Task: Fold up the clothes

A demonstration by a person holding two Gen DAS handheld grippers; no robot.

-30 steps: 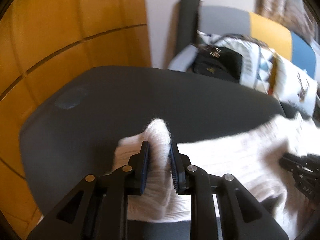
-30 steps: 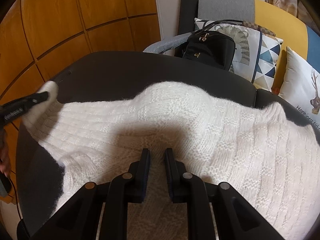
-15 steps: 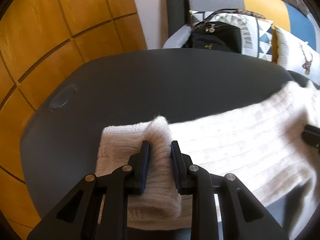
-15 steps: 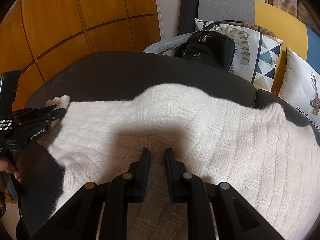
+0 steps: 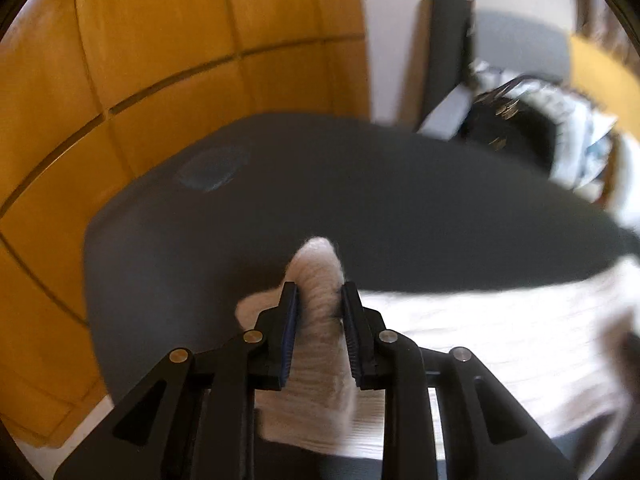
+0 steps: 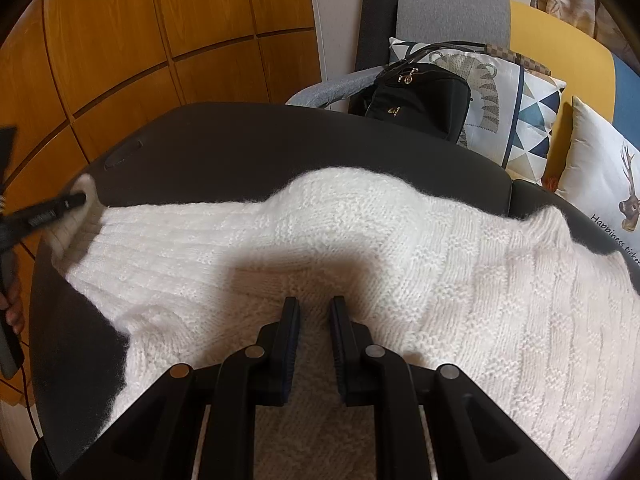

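Tongs status: my left tongs (image 5: 318,300) pinch the sweater's ribbed cuff (image 5: 316,276) above the dark table (image 6: 240,148), my right tongs (image 6: 314,312) press nearly together onto the sweater's body (image 6: 460,264), so I judge the sleeve fold needs an even, untwisted carry.

deer cushion (image 6: 600,176): "Happiness tick…" cut off | left gripper (image 6: 70,201) label: blurred, unreadable

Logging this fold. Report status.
Left gripper shut on sweater cuff. Right gripper pinching sweater body, jaws narrow. Table beyond sweater bare.
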